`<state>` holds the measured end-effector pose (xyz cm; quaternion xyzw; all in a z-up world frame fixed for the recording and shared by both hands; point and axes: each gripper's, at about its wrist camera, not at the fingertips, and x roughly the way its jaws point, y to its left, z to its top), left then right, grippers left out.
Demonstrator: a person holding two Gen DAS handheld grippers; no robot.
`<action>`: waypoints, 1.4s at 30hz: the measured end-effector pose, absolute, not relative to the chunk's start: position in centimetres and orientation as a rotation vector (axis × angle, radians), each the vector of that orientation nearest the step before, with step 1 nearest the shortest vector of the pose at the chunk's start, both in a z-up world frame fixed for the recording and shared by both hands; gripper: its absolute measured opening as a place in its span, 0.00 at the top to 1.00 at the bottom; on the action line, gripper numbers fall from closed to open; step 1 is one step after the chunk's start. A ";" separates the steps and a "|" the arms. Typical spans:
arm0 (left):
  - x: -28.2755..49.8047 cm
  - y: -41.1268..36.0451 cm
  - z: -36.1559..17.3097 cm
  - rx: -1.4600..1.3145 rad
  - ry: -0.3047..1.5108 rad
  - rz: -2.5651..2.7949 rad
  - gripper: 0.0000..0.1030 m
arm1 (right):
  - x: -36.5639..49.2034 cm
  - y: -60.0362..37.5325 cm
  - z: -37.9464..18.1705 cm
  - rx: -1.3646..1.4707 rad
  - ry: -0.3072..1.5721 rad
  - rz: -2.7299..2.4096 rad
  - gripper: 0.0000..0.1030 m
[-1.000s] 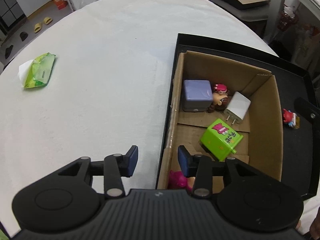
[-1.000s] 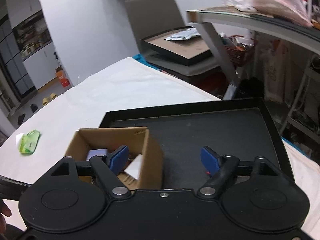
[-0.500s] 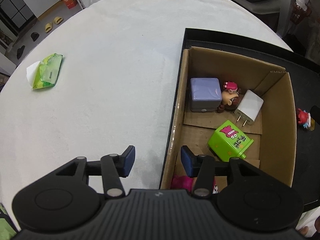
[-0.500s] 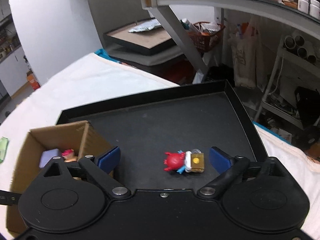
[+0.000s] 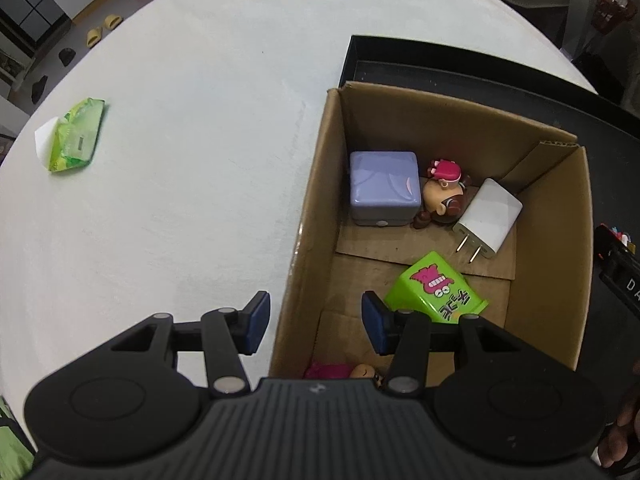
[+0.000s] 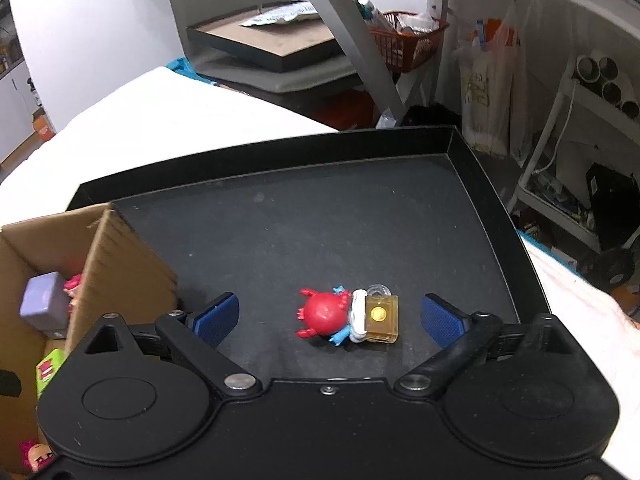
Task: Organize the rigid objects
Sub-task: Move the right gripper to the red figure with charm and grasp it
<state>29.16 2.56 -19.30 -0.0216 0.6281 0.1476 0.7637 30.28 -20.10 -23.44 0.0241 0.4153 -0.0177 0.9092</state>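
Between the spread blue pads of the right gripper [image 6: 330, 316] lies a small red figurine [image 6: 325, 315] with a yellowish block at one end, flat on the floor of the black tray [image 6: 280, 220]. The jaws stand wide open with nothing held, one pad to each side of the toy and apart from it. Beside the toy, toward the tray's left part, stands the cardboard box [image 6: 120, 264].

Over that box's near-left wall hangs the left gripper [image 5: 314, 322], also open and empty, one pad outside the wall and the other above the box's inside. Within the box, against its far-left corner, sits a lavender cube [image 5: 384, 186]; just beside it lies a doll with a pink hat [image 5: 442, 194], then a white plug charger [image 5: 486, 218]. Nearer the gripper a green block [image 5: 436, 290] leans tilted, and a pink doll [image 5: 340, 370] peeks out at the box's near edge. Well away from the box, on the white tabletop, lies a green wipes packet [image 5: 74, 136].

By this showing the sorting is nearly done: five items are boxed, and the red figurine looks to be the last loose one on the tray. Whether the wipes packet belongs to the job I cannot tell.
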 end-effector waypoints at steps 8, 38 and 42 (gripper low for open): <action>30.0 2.5 -20.3 -0.054 1.406 0.338 0.52 | 32.1 -21.1 -24.8 0.106 0.891 -0.066 0.05; 27.8 3.1 -19.0 -0.073 1.365 0.303 0.52 | 29.3 -20.9 -21.8 0.086 0.816 0.019 0.43; 26.9 3.7 -18.6 -0.109 1.355 0.310 0.52 | 27.8 -20.8 -21.0 0.049 0.792 0.024 0.43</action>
